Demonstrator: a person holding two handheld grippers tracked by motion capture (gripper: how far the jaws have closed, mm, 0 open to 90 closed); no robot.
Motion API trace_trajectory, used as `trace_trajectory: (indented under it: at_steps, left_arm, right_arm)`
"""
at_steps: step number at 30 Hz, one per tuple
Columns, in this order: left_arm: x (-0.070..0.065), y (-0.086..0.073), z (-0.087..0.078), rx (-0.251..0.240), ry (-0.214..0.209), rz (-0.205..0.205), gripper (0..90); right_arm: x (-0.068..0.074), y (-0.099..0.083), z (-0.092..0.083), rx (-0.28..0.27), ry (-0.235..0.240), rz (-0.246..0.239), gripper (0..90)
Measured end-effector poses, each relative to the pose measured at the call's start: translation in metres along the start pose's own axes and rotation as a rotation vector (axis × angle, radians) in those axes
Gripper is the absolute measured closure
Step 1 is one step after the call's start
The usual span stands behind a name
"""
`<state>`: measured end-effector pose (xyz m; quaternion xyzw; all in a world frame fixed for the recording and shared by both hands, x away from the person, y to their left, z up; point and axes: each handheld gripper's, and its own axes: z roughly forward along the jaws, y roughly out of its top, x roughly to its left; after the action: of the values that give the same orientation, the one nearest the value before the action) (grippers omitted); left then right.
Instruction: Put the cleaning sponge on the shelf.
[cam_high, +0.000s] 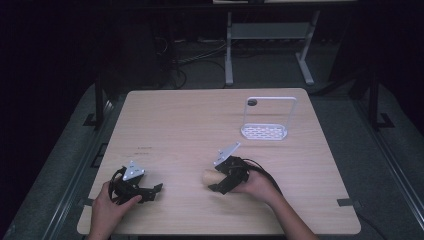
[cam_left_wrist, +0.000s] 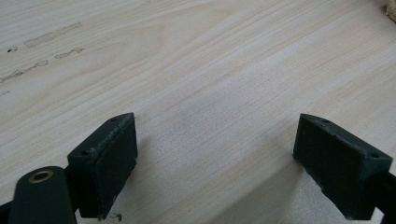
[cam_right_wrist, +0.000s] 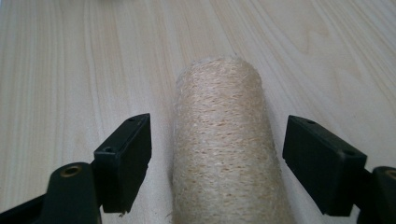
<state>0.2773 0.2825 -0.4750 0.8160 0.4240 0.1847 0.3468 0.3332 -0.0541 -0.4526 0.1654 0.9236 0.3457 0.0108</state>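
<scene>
We see the right gripper (cam_right_wrist: 217, 158) w/ jaws apart, loofah roll (cam_right_wrist: 222, 154) lying between them, pads not touching. Left gripper (cam_left_wrist: 215, 163) wide open, nothing between its 2 jaws.

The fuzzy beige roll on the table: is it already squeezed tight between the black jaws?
No: in the right gripper view the fuzzy beige roll lies between the jaws with a gap on each side.

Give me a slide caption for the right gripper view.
Right gripper open, its fingers straddling a fibrous beige roll lying on the wooden table.
</scene>
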Motion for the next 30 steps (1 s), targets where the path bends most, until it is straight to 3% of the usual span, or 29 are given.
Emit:
trace_trajectory:
  at_steps: [15,30]
  left_arm:
    - [0.0,0.0,0.0,0.0,0.0,-0.001,13.1]
    - [-0.0001,0.0,0.0,-0.001,-0.001,-0.002,13.1]
  right_arm:
    - [-0.0005,-0.0022,0.004,0.027,-0.002,-0.024,40.9]
    - [-0.0029,0.0008,-0.003,0.01,-0.019,-0.028,41.7]
